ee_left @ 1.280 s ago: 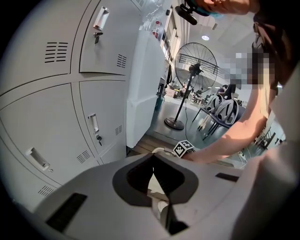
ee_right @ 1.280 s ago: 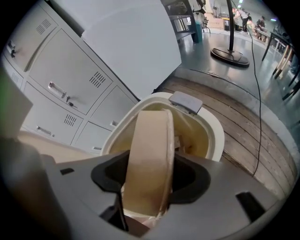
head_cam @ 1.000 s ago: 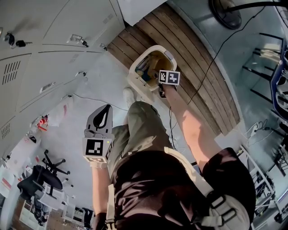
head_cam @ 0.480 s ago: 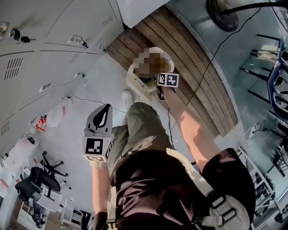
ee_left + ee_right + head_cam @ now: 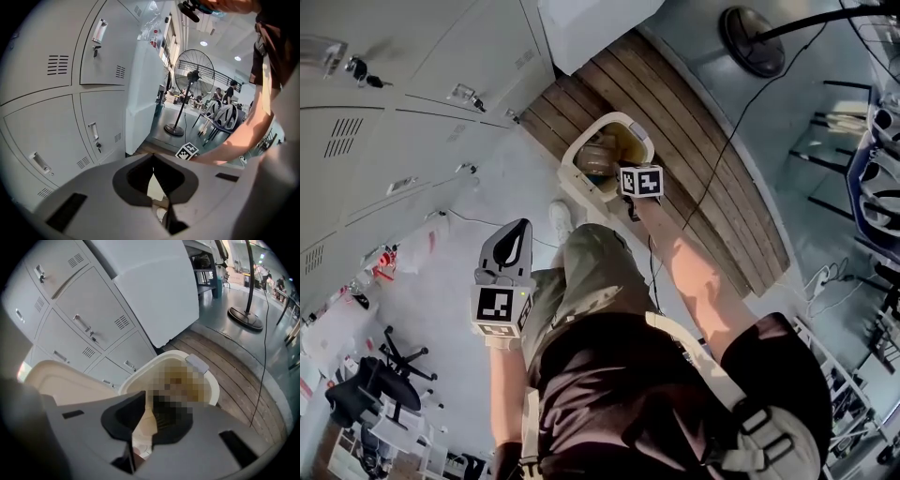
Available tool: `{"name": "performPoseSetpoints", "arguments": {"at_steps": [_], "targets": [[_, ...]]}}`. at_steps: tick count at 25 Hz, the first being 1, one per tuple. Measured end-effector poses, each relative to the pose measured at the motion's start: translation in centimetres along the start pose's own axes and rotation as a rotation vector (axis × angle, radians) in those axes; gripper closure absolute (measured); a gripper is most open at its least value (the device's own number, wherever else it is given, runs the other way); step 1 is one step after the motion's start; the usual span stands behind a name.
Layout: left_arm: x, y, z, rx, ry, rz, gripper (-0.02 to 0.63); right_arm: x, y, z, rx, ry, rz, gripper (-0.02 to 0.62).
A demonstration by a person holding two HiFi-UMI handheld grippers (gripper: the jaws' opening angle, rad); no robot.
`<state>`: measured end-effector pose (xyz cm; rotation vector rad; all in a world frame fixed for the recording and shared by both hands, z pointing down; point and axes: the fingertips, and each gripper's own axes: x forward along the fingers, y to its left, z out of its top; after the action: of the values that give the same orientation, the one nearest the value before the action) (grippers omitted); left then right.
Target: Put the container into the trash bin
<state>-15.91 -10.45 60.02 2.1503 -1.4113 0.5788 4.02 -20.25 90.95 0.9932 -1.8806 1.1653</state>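
Observation:
A cream trash bin [image 5: 577, 148] stands open on the floor by the wooden boards, its lid tipped back. Inside it a pale roundish container [image 5: 598, 153] lies among other rubbish. My right gripper [image 5: 627, 174] hangs just over the bin's near rim, pointing steeply down. Its jaws are closing and nearly together, with nothing between them. In the right gripper view, that gripper [image 5: 142, 422] looks into the bin [image 5: 212, 383], whose contents are hidden by a mosaic patch. My left gripper [image 5: 517, 236] is held beside the person's thigh, shut and empty, and is also seen in its own view [image 5: 153, 174].
Grey lockers [image 5: 403, 103] line the left side. A white cabinet [image 5: 154, 287] stands behind the bin. A fan stand [image 5: 753, 39] and a black cable [image 5: 727, 141] lie on the right. The person's shoe [image 5: 561, 218] rests beside the bin. Office chairs [image 5: 370, 394] stand at lower left.
My right gripper has lifted a little above the bin's rim. The left gripper has stayed in place. The head view has shifted slightly.

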Motion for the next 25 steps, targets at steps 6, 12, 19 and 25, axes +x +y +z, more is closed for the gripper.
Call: {"name": "performPoseSetpoints", "arguments": {"at_steps": [6,12,19,25], "targets": [[-0.4,-0.6,0.7,0.010,-0.015,-0.002,0.597,-2.4,1.6,0.9,-0.079,-0.021,0.018,0.555],[-0.4,-1.1,1.4,0.018,-0.030,-0.010,0.597,-4.8,3.3,1.5,-0.121,-0.056,0.041,0.558],[-0.4,-2.0,2.7,0.032,-0.059,-0.031,0.597,-9.1,5.0,2.9,-0.170,-0.126,0.045,0.560],[-0.5,-2.9,3.6,0.039,-0.078,-0.059,0.597,-13.8,6.5,4.7,-0.206,-0.213,0.057,0.561]]}}
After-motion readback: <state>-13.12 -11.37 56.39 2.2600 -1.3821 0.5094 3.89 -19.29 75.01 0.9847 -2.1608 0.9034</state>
